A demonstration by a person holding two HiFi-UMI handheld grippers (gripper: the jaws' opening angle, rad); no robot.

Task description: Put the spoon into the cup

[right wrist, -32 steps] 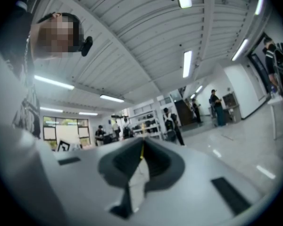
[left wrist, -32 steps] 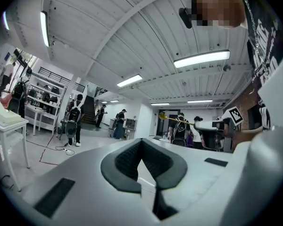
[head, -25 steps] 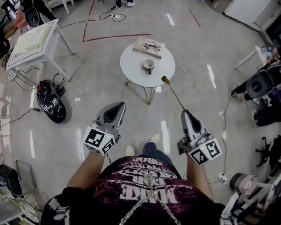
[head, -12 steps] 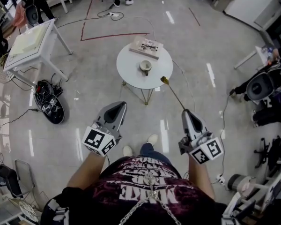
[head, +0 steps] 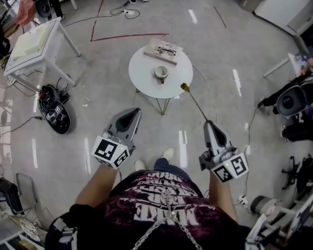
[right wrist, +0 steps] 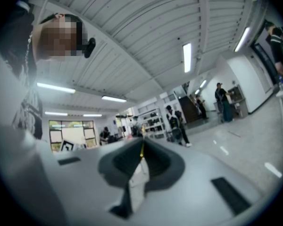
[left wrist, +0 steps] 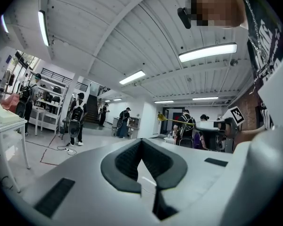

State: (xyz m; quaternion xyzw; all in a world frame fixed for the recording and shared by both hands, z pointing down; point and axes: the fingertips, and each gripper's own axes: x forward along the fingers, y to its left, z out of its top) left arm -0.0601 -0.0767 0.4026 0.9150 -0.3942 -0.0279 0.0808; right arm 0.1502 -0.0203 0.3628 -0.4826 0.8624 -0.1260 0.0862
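A small cup (head: 160, 73) stands near the middle of the round white table (head: 143, 74) ahead of me. My right gripper (head: 208, 124) is shut on the handle end of a long golden spoon (head: 194, 101). The spoon's bowl points toward the table's near right edge and is still short of the cup. In the right gripper view the spoon handle (right wrist: 142, 149) shows as a thin yellow line between the closed jaws. My left gripper (head: 130, 114) is held level beside it, shut and holding nothing. The left gripper view shows the spoon (left wrist: 166, 119) off to the right.
A flat book or box (head: 166, 50) lies at the table's far side. A white rectangular table (head: 31, 43) stands at the left, with a black device and cables (head: 55, 116) on the floor beside it. A black chair (head: 292, 100) and gear stand at the right. People stand far back.
Both grippers have been carried a little forward toward the round table, keeping their pose. The spoon stays in the right gripper. The surroundings have shifted slightly in the head view.
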